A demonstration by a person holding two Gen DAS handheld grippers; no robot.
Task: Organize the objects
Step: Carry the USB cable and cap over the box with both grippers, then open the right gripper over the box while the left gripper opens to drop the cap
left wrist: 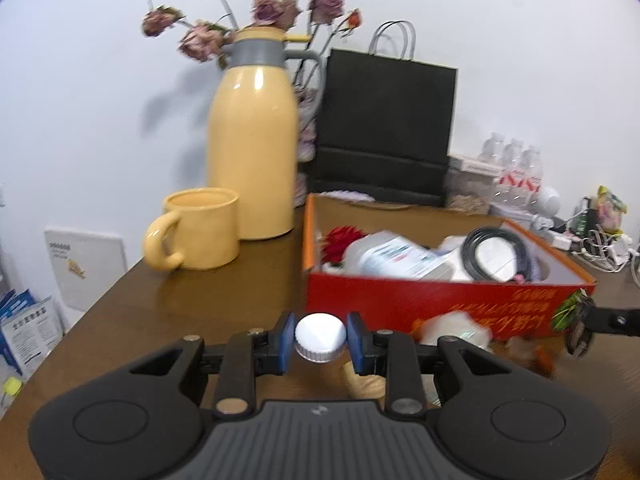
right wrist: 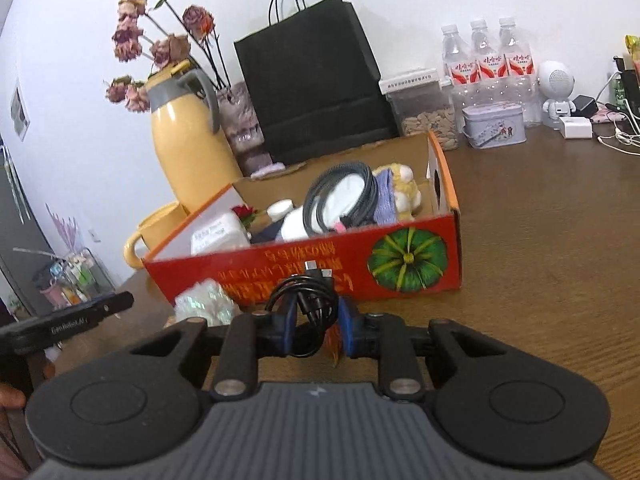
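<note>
A red cardboard box [left wrist: 440, 300] [right wrist: 280, 276] stands on the brown table, holding a white bottle, a coiled black cable and other items. In the left wrist view my left gripper [left wrist: 320, 338] is shut on a small bottle with a white ribbed cap [left wrist: 320, 336], just in front of the box's near wall. In the right wrist view my right gripper [right wrist: 316, 326] is shut on a bundled black USB cable [right wrist: 308, 300], also in front of the box. A crumpled clear wrapper [right wrist: 204, 300] [left wrist: 456, 326] lies between the two grippers.
A yellow thermos jug [left wrist: 252, 140] and a yellow mug [left wrist: 196, 228] stand left of the box. Behind it are a black paper bag [left wrist: 384, 120], dried roses, a seed jar [right wrist: 424, 112], a tin [right wrist: 494, 124] and water bottles [right wrist: 484, 56]. Chargers and cords lie at the far right.
</note>
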